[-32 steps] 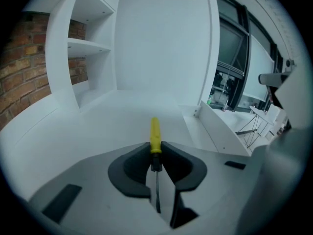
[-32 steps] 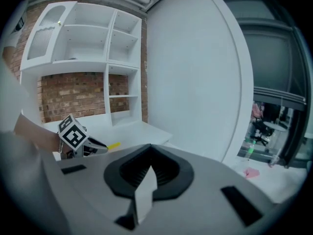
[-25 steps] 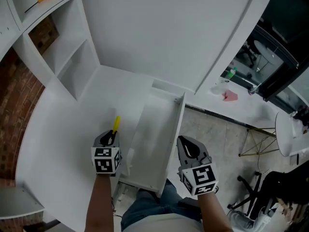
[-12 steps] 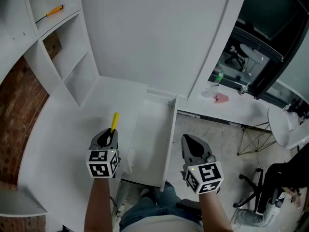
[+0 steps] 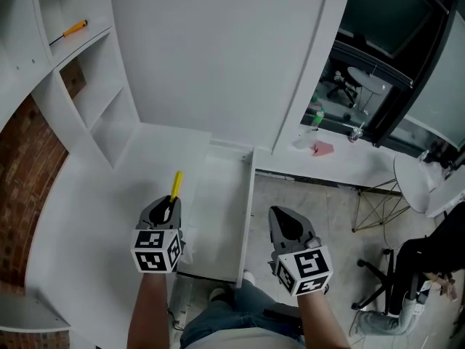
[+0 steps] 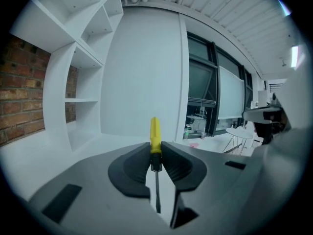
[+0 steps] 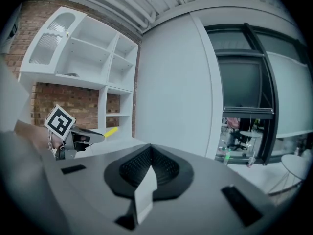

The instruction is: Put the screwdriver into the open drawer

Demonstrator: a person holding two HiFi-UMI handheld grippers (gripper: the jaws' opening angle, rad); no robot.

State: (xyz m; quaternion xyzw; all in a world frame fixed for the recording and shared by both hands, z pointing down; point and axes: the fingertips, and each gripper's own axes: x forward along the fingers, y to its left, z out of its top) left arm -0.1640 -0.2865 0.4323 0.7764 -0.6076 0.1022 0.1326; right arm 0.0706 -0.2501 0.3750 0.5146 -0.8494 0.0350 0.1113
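Pinched between left gripper (image 6: 155,150) fingers (image 6: 133,164) at its dark collar: screwdriver (image 6: 154,131), yellow handle jutting forward. Just right of them, open drawer (image 5: 218,209), left wall close; white bench (image 5: 87,217) wide leftward. Right gripper (image 7: 148,154) fingers pressed together, empty, past drawer's right edge.

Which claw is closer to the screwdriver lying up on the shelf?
Left. The left gripper is below the shelf screwdriver, on its side of the open drawer; the right gripper is across the drawer, farther away.
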